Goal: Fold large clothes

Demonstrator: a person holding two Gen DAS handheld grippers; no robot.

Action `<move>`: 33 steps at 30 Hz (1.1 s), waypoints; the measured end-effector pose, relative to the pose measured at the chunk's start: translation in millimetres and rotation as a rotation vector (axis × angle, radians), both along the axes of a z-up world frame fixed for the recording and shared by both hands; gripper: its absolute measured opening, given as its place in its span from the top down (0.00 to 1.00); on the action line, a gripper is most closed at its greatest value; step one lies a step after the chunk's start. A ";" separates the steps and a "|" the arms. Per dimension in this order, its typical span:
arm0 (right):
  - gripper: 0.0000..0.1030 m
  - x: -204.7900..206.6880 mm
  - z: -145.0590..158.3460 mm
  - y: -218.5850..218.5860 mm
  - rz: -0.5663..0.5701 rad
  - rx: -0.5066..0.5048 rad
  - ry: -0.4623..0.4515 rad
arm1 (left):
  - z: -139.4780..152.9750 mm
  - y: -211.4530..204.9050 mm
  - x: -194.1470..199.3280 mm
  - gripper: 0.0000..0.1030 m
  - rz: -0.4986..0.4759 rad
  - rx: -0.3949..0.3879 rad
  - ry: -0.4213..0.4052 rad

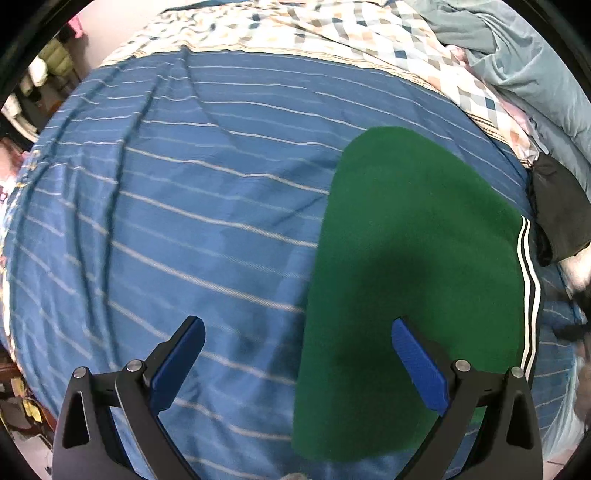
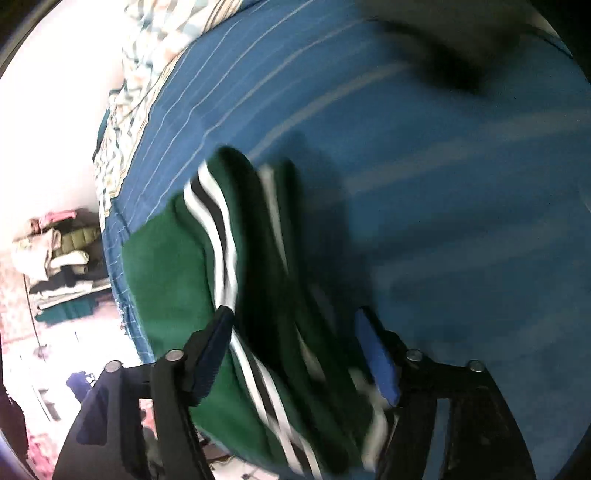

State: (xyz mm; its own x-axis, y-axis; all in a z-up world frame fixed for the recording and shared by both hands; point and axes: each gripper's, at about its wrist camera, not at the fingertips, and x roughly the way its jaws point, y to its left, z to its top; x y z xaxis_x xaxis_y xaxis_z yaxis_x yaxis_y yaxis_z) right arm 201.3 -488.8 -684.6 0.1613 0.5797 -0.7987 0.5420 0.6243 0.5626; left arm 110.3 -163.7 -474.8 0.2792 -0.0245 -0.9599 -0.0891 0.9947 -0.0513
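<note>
Item, green garment with white side stripes (image 1: 413, 236): I am reading it in the left wrist view as one flat, smooth panel occupying the right half of the frame, its striped edge running down the right side, lying on the blue striped bedsheet (image 1: 166, 192). Item, left gripper (image 1: 295, 362): I am holding it with the jaws spread wide and nothing between them, hovering low in the frame with one blue pad over the sheet and the other over the green cloth. Item, right gripper (image 2: 295, 354): I am keeping it spread as well; bunched green folds (image 2: 258, 280) are passing between the fingers at centre and bottom of the right wrist view, but neither pad appears to be pinching them, and the blur keeps me from ruling out contact. Item, surroundings: patterned quilt (image 1: 332, 33) along the top of the left view, pale blue bedding (image 1: 524, 74) at upper right, a dark cloth (image 1: 561, 214) at the right edge, a stack of clothes (image 2: 62, 258) at the left of the right view. Status, as I am judging it: part of the garment is already lying flat and neat, while the striped side is still heaped in loose ridges, so the fold is looking partway done, with smoothing and a closing fold remaining.
</note>
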 end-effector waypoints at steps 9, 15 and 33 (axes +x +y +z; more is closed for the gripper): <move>0.31 -116.6 -24.3 48.2 -0.110 0.232 0.204 | -8.7 -2.0 -24.5 0.00 0.040 0.011 0.065; 0.91 -126.2 1.1 64.9 -0.263 0.143 0.147 | -16.4 -12.8 -26.6 0.00 0.008 0.073 0.086; 0.18 -92.8 -9.6 13.3 -0.032 0.044 -0.016 | -29.3 8.1 13.9 0.00 0.010 -0.197 0.055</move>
